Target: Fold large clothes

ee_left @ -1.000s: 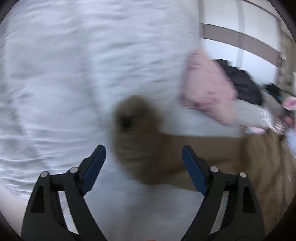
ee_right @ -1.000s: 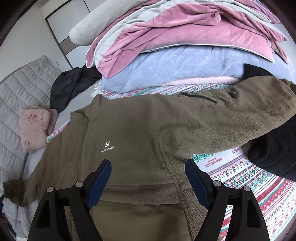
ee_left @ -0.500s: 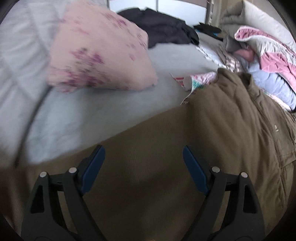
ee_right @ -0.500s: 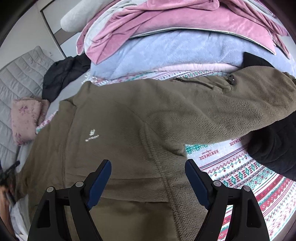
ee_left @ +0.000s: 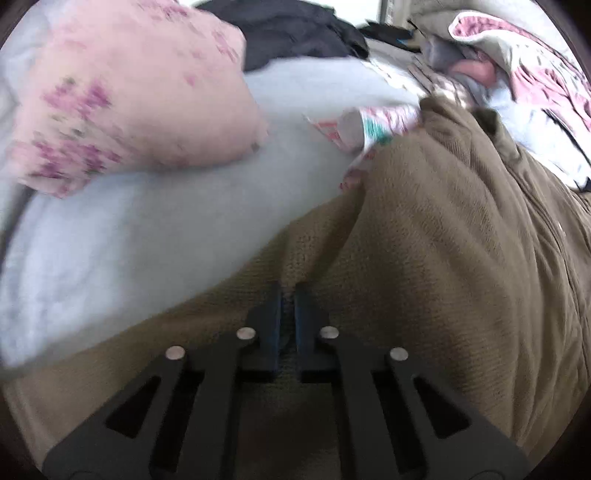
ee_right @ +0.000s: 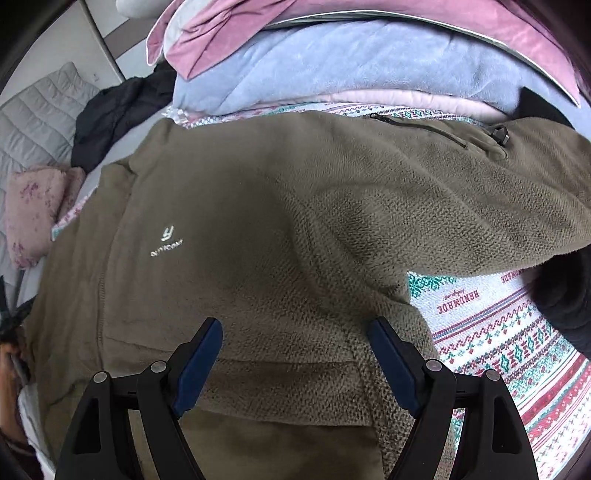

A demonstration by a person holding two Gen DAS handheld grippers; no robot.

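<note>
A large olive fleece jacket point(ee_right: 258, 206) lies spread on the bed, chest logo up, one sleeve point(ee_right: 498, 206) stretched to the right. In the left wrist view the jacket point(ee_left: 443, 258) fills the lower right. My left gripper point(ee_left: 288, 291) has its jaws closing tight, and a pinch of the fleece near the jacket's edge is pressed between the blue pads. My right gripper point(ee_right: 295, 332) hangs open just above the jacket's lower body. Fabric lies under its fingers, none between the pads.
A pink floral pillow point(ee_left: 129, 92) rests on the grey sheet point(ee_left: 147, 229), with a black garment point(ee_left: 295, 33) behind it. A stack of pink and blue blankets point(ee_right: 369, 55) borders the jacket's far side. The patterned bedspread point(ee_right: 498, 332) and another black garment point(ee_right: 565, 295) lie at the right.
My left gripper swung from the grey sheet onto the jacket, dropped and shut on the fleece. The right gripper sank closer to the jacket, still open.
</note>
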